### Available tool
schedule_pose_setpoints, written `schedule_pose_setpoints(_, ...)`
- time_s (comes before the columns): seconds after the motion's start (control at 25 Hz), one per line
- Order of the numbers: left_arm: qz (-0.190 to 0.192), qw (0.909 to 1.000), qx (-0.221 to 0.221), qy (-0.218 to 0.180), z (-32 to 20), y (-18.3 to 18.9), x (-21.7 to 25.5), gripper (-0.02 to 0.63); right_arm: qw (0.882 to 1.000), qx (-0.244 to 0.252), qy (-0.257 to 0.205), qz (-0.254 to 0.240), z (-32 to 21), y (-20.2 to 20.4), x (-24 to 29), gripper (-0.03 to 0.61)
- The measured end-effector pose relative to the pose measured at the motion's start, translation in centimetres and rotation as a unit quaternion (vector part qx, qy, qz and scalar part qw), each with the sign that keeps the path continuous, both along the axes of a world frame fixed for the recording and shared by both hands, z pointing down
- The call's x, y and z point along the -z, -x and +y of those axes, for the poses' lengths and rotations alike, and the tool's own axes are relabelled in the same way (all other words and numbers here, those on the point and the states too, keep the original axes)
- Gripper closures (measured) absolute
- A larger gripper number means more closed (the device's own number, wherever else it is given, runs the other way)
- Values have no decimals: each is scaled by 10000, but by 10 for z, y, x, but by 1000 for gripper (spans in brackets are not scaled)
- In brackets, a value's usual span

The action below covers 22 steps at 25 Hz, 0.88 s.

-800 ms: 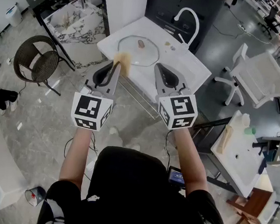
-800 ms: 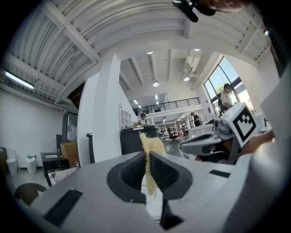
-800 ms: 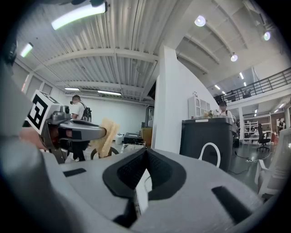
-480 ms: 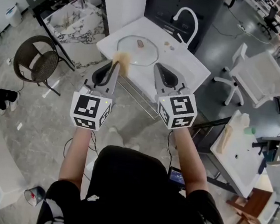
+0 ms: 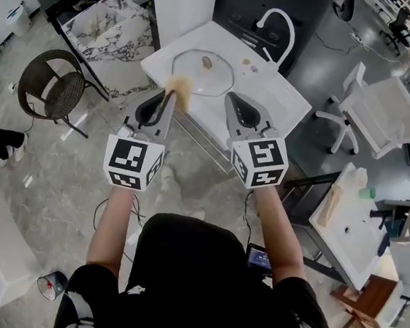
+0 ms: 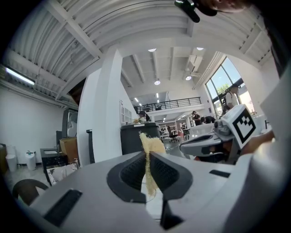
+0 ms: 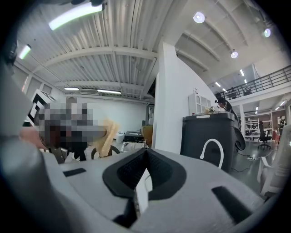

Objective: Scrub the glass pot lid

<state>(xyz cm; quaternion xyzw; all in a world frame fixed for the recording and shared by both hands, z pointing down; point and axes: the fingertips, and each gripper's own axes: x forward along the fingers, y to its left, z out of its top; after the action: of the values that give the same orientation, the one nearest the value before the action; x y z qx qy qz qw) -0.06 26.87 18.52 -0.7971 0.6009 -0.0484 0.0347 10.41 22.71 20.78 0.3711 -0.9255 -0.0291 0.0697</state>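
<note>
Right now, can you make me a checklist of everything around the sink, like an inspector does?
Surface: white sink counter with a white faucet.
Job's things: glass pot lid lies flat on the counter; yellow sponge is held in the air, not on the lid.
Clutter: small bits by the faucet, too small to tell.
Grippers: left gripper shut on the sponge; right gripper shut, empty.
Cables: black cable on the floor.
Surroundings: wicker chair, white chair, second sink.
</note>
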Motion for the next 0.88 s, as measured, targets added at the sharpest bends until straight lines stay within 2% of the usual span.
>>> schedule_pose_setpoints(0.4,57,9999,-41,79,-46,27,-8,597,10000,6,-21,27,-45,32,-3,581)
schedule_pose_setpoints(0.88,179,9996,-156,146,-131,74,-4,597,9999,-79,32,114,-127,78,2,581)
